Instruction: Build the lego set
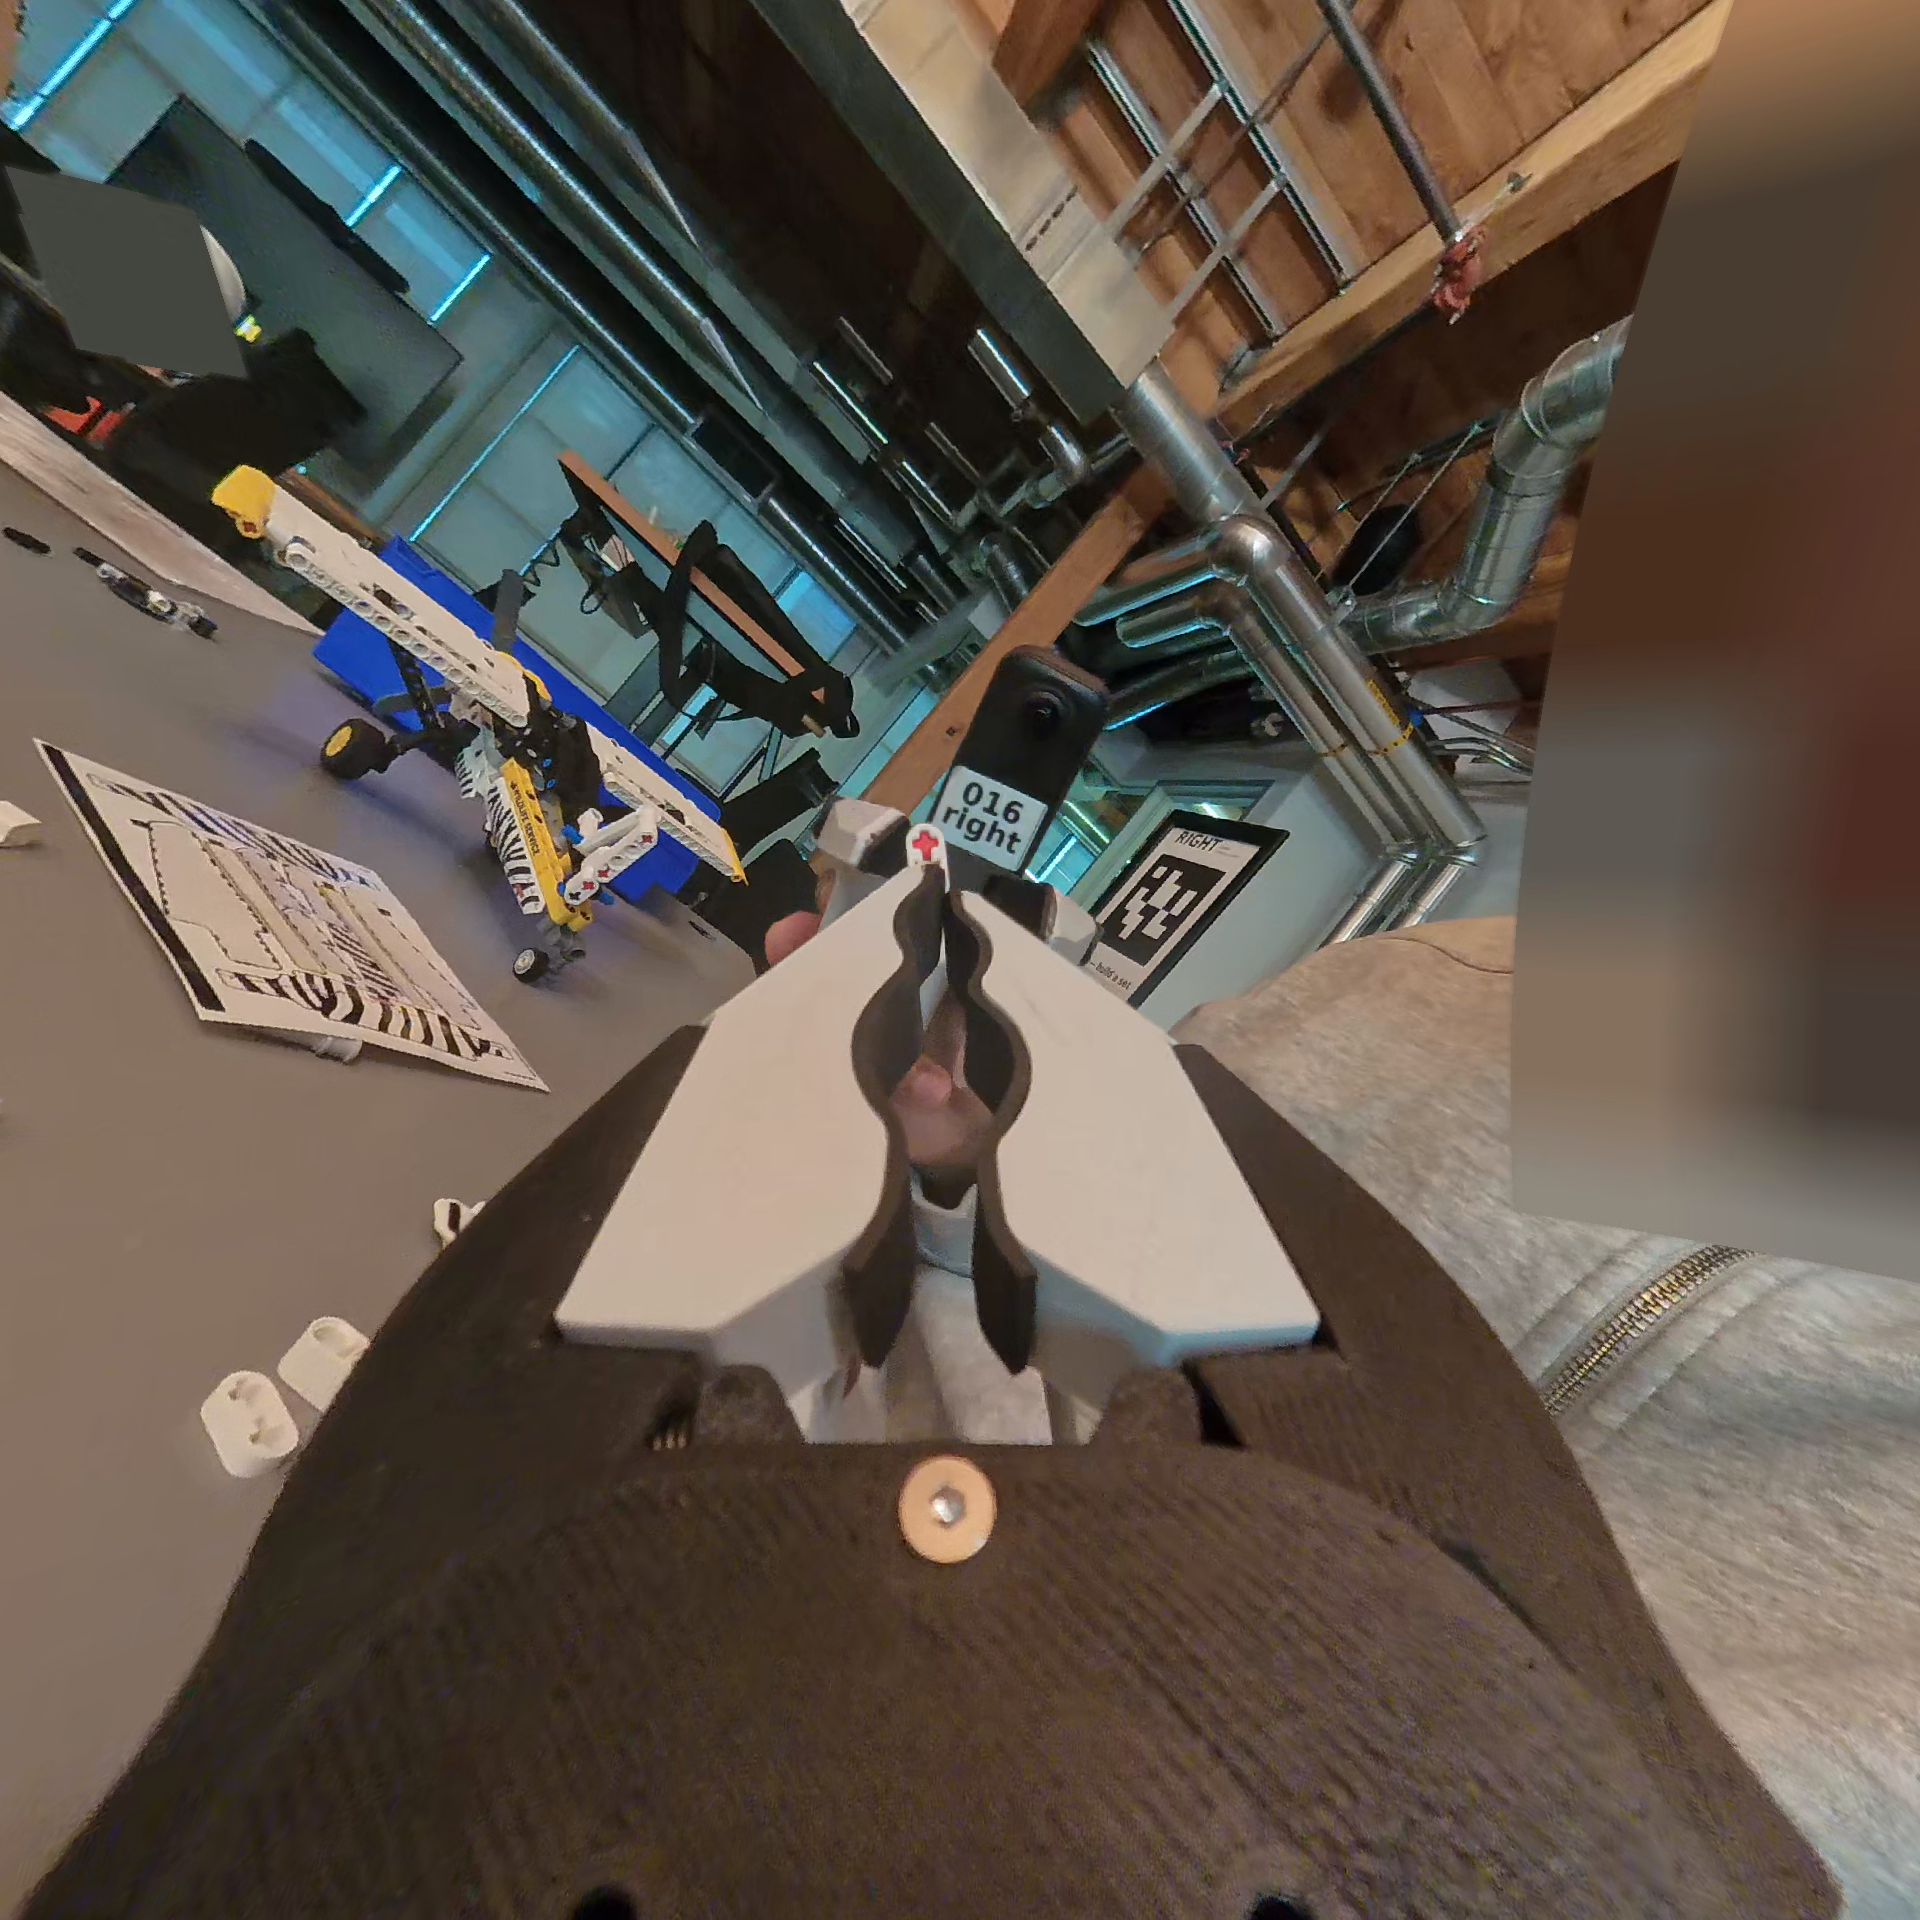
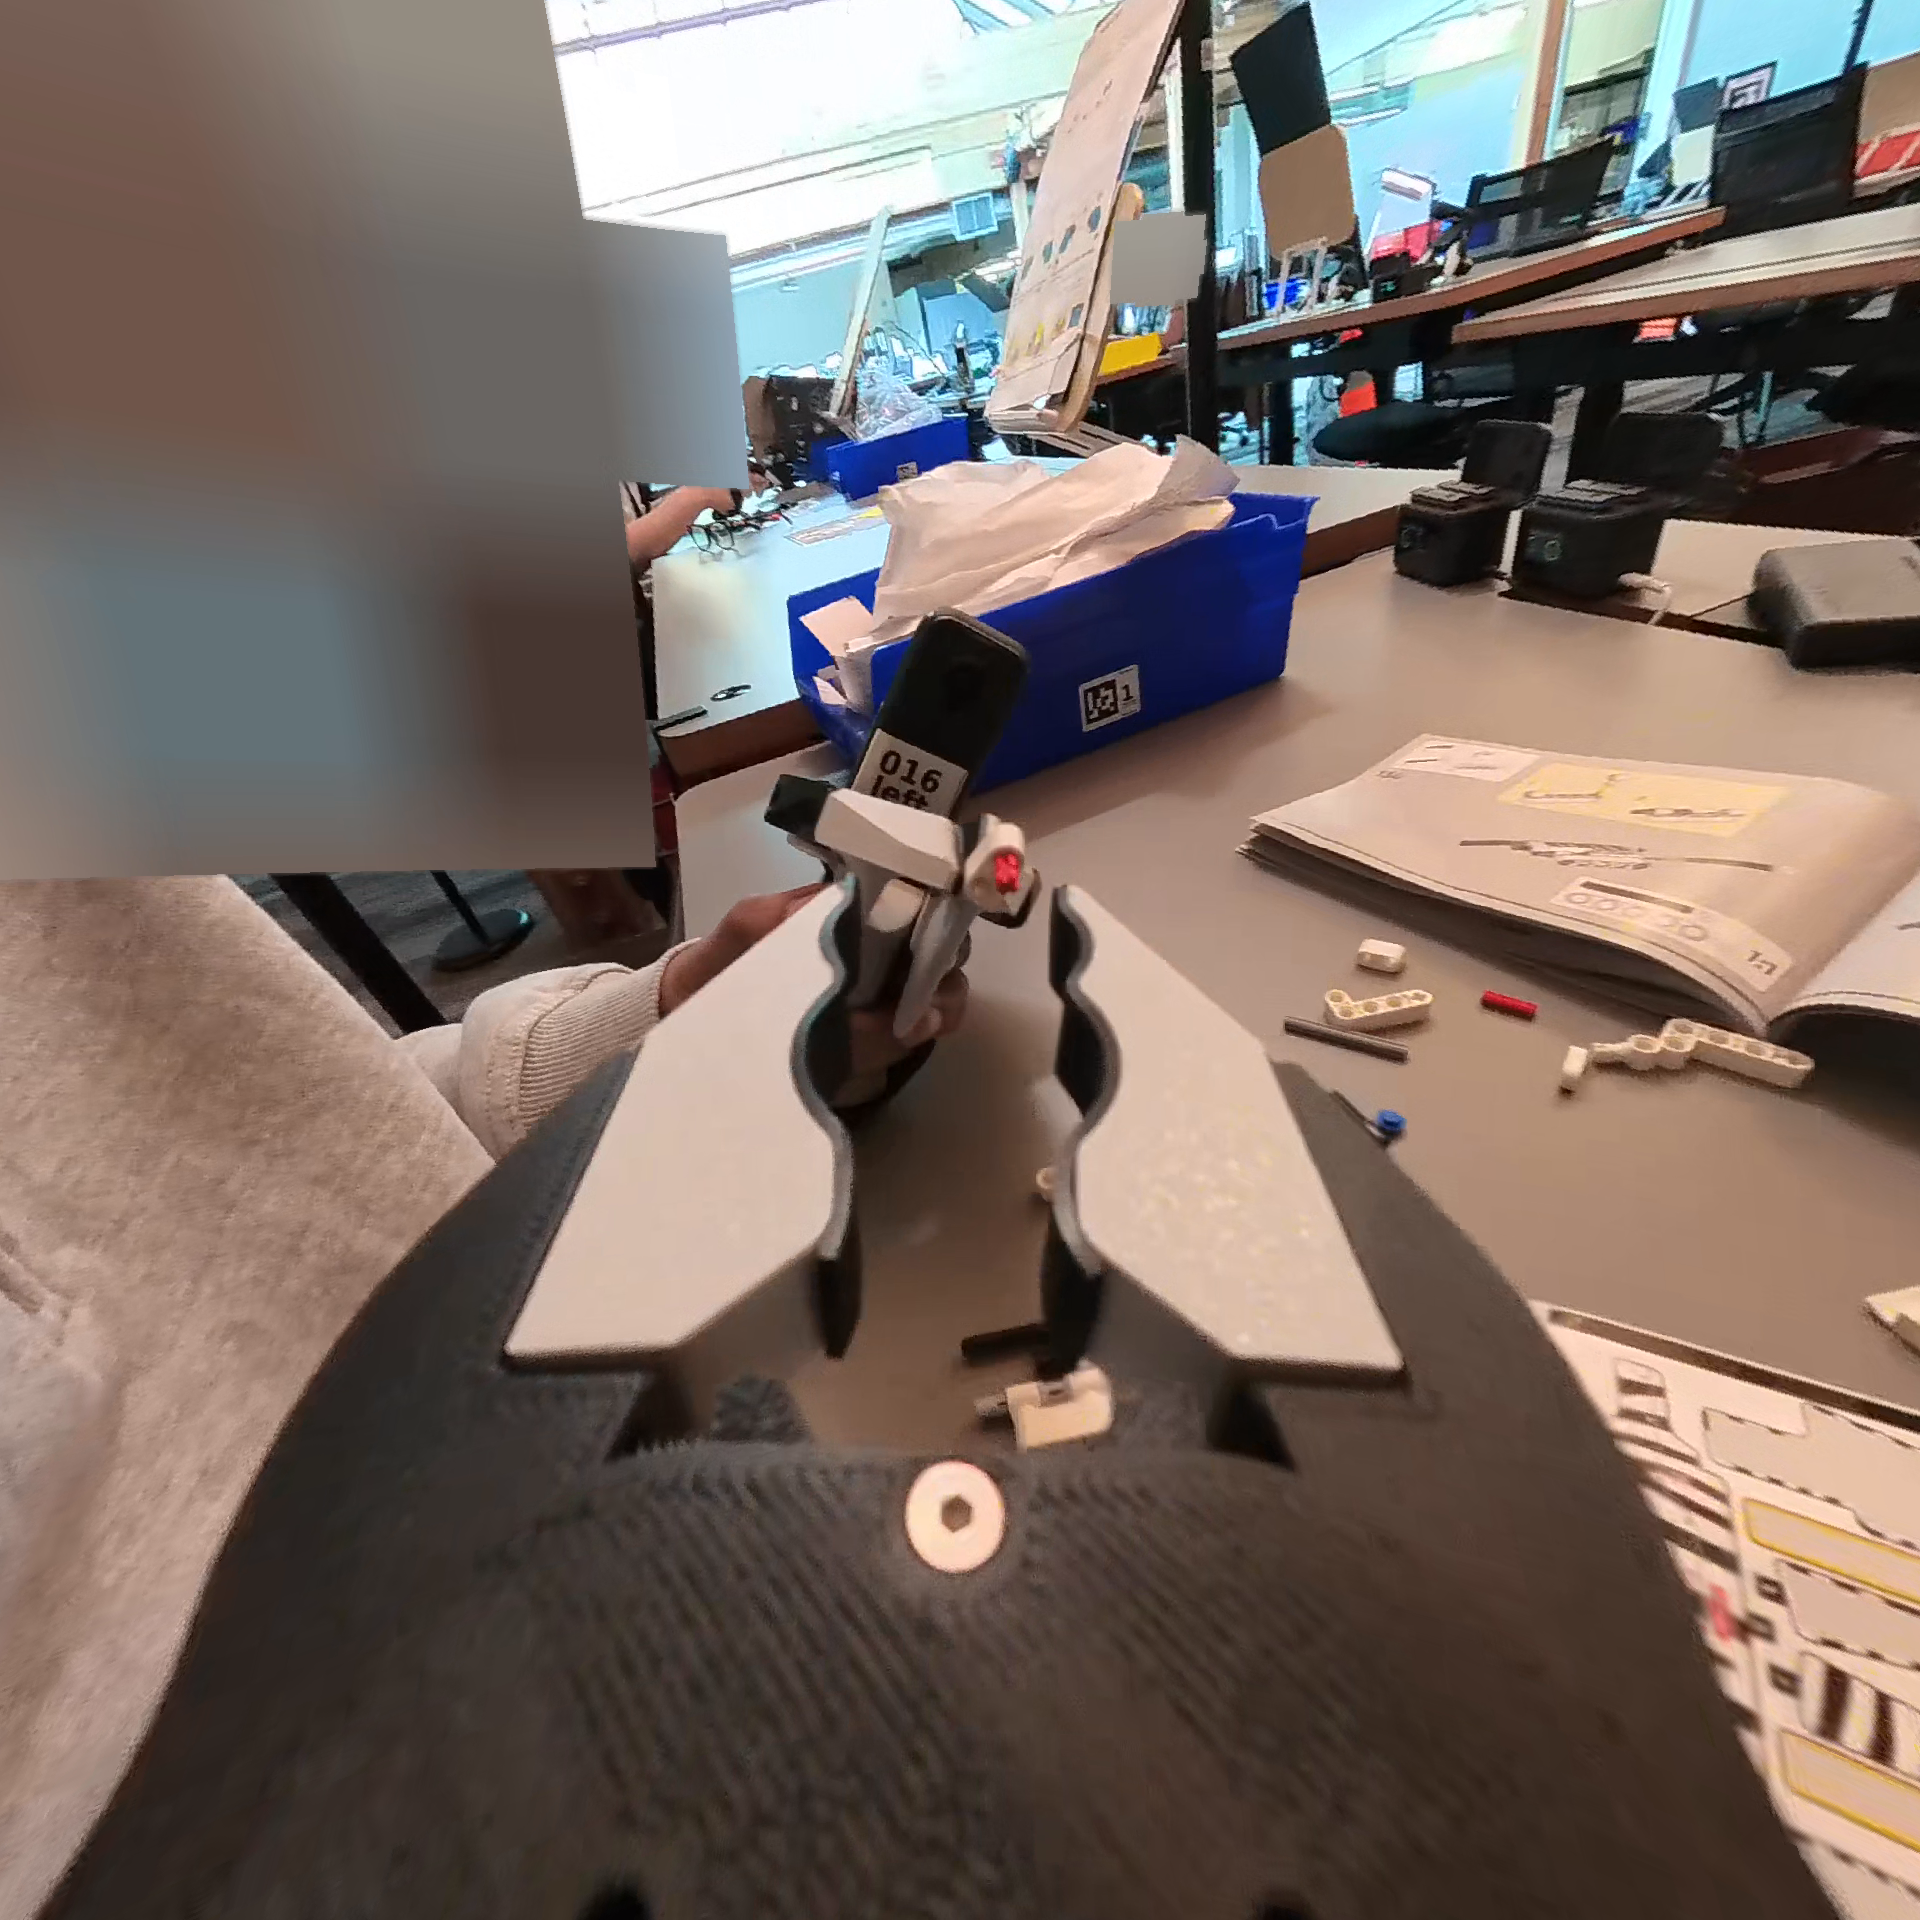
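Observation:
My left gripper [image 1: 940, 883] is shut on a small white lego piece with a red cross [image 1: 925, 844], held in the air at the fingertips. My right gripper [image 2: 951, 914] is open and empty, and it faces the left gripper, whose tip and white piece [image 2: 1003, 868] sit just beyond the gap between my right fingers. The part-built yellow, white and black lego plane [image 1: 499, 727] stands on the grey table [image 1: 208, 1143] to the left, in front of a blue bin [image 1: 364, 644].
A sticker sheet [image 1: 281, 914] and two small white pieces [image 1: 249, 1423] lie near the left gripper. An open instruction booklet [image 2: 1610, 862], a white beam [image 2: 1377, 1006], a black axle [image 2: 1345, 1039], a red pin [image 2: 1507, 1003] and a white angled beam [image 2: 1704, 1055] lie right. A paper-filled blue bin [image 2: 1091, 644] stands behind. From either gripper's tips it is about 15 centimeters to the black axle [image 2: 1345, 1039].

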`<state>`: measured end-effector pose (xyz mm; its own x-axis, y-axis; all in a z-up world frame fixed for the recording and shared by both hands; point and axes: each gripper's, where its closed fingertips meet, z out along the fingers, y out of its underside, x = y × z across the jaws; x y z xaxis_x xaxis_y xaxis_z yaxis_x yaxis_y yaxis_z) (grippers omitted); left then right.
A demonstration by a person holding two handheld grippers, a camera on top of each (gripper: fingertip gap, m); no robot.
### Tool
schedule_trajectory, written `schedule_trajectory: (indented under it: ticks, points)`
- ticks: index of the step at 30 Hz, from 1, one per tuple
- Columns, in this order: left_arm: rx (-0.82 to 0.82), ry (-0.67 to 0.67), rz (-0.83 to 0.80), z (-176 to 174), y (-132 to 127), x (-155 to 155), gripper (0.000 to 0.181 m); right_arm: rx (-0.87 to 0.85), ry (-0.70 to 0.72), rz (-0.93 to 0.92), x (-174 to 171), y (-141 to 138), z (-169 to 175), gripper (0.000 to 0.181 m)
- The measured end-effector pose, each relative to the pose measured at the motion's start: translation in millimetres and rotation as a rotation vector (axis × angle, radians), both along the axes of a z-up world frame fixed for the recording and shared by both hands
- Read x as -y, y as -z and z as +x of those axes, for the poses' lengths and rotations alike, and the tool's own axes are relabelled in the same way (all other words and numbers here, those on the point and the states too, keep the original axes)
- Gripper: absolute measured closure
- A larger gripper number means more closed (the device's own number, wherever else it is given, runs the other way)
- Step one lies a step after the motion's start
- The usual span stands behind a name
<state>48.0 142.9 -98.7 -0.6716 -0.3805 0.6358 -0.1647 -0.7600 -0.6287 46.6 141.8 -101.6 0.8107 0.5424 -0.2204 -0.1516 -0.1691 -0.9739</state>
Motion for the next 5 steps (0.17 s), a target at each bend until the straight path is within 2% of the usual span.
schedule_trajectory:
  ticks: [5]
  points:
    - [-0.001, 0.014, 0.001, 0.1, 0.3, 2.2, 0.181, 0.000, 0.000, -0.001, 0.3, 2.0, 1.4, 0.167]
